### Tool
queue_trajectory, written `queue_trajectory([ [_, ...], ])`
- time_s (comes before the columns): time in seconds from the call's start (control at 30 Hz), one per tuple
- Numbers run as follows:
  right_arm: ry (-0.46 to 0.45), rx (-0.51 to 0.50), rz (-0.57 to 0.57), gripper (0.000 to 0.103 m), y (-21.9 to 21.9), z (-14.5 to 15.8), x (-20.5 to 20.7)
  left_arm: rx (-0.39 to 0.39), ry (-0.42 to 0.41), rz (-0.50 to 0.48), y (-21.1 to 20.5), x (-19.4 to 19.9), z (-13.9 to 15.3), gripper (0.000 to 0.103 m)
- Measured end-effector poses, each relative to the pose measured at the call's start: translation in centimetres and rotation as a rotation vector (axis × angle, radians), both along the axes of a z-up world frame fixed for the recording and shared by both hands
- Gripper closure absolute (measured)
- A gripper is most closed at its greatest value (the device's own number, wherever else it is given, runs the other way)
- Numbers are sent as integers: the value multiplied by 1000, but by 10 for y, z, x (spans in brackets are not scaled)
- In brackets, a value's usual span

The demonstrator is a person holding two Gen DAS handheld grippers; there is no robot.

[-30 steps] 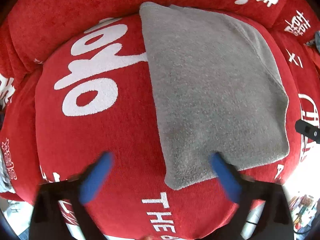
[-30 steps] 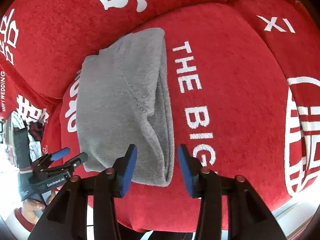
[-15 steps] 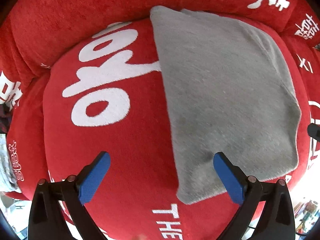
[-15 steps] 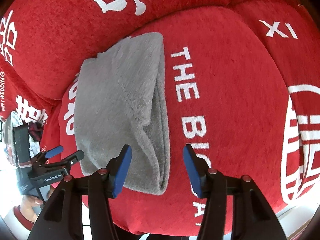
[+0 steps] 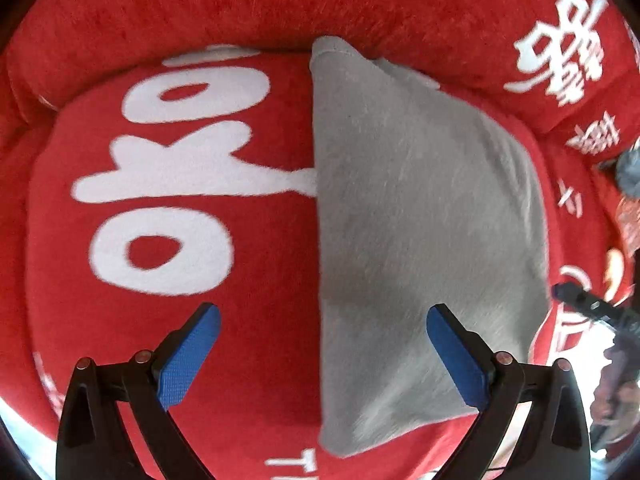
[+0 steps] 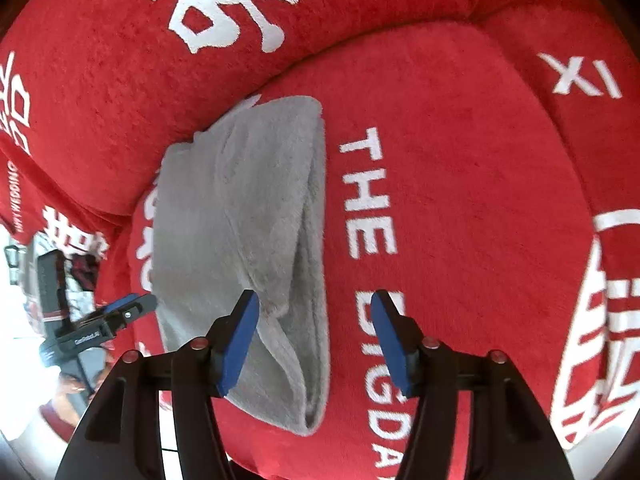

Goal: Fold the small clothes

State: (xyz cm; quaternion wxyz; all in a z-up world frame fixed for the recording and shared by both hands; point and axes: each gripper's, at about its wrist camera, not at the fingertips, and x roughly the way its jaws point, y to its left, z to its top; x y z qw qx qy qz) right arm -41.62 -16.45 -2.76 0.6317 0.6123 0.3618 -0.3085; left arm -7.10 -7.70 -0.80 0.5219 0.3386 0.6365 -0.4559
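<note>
While the left gripper [image 5: 323, 350] hangs over the red cushion [image 5: 160, 340], its blue pads stand wide apart and hold nothing; the long left edge of the folded grey cloth [image 5: 420, 220] runs down between them, on the seat against the backrest. From the right wrist, the right gripper [image 6: 314, 336] is opening its jaws over the cloth's [image 6: 240, 220] near right corner, the folded edge lying between the pads, unpinched. The left gripper [image 6: 120, 312] shows beside the cloth.

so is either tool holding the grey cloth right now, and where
Nothing is held. The left tool stands open over the folded grey cloth, its pads clear of the fabric. The right tool is opening above the cloth's near edge, pads not pressing it.
</note>
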Motion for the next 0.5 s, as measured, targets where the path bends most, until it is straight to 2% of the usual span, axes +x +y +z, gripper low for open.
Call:
queue_trajectory([
  [0.1, -40, 31, -14, 41, -8, -12, 1, -10, 67, 39, -10, 9, -12, 0],
  [0.33, -120, 6, -54, 43, -35, -21, 15, -19, 22, 17, -32, 11, -25, 0],
  [0.37, -127, 8, -63, 47, -40, -24, 20, -20, 20, 21, -34, 11, -26, 0],
  [0.43, -122, 14, -78, 69, -50, -30, 27, -20, 13, 35, -32, 10, -27, 0],
  [0.47, -105, 15, -82, 88, -52, -32, 30, -24, 10, 43, -33, 12, -26, 0],
  [0.5, -115, 2, -83, 95, -55, -30, 36, -30, 2, 48, -32, 12, -25, 0],
])
